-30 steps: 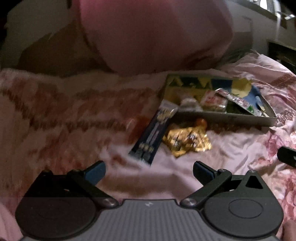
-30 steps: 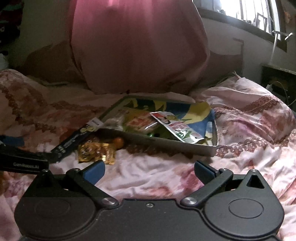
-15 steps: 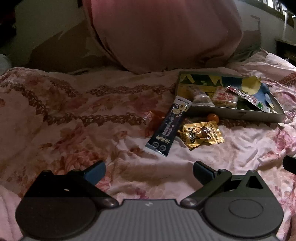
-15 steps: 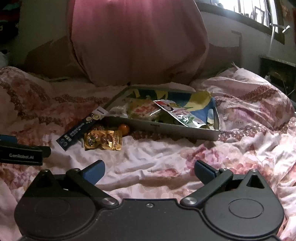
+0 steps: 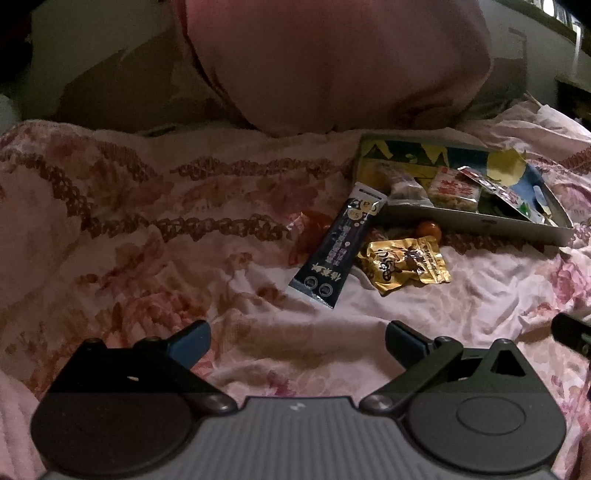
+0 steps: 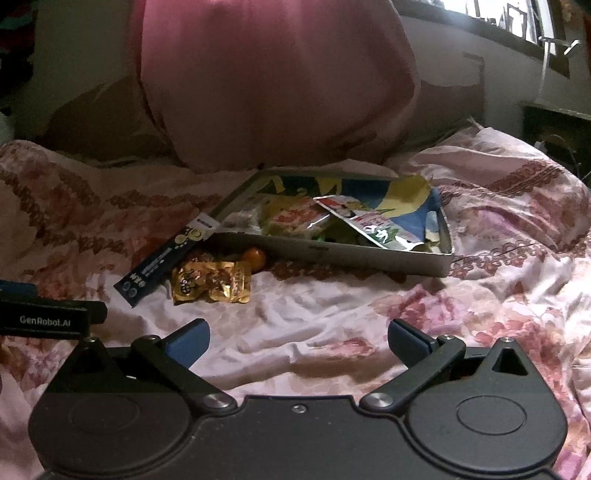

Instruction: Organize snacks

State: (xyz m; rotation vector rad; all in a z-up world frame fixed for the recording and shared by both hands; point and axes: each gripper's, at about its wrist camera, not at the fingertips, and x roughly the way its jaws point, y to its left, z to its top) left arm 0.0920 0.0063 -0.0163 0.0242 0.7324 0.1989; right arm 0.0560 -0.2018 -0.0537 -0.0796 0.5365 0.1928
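A shallow metal tray (image 5: pixel 476 224) (image 6: pixel 332 254) with several snack packets lies on the bed. In front of it rest a dark blue stick packet (image 5: pixel 334 249) (image 6: pixel 166 258), a gold wrapped snack (image 5: pixel 404 264) (image 6: pixel 212 282), a small orange sweet (image 5: pixel 428 229) (image 6: pixel 255 257) and a red wrapped candy (image 5: pixel 308 229). My left gripper (image 5: pixel 297 339) is open, low over the bedspread, short of the blue packet. My right gripper (image 6: pixel 297 339) is open too, nearer than the tray, with nothing between its fingers. The left gripper's side (image 6: pixel 48 317) shows at the left edge of the right wrist view.
A pink floral bedspread (image 5: pixel 147 229) covers the bed, rumpled around the snacks. A large pink pillow (image 6: pixel 277 81) leans against the wall behind the tray. A window (image 6: pixel 517 18) and a dark side table (image 6: pixel 554 125) are at the right.
Both grippers have drawn back and up from the snacks, so the tray and packets sit farther off. Both stay open. The snacks have not moved.
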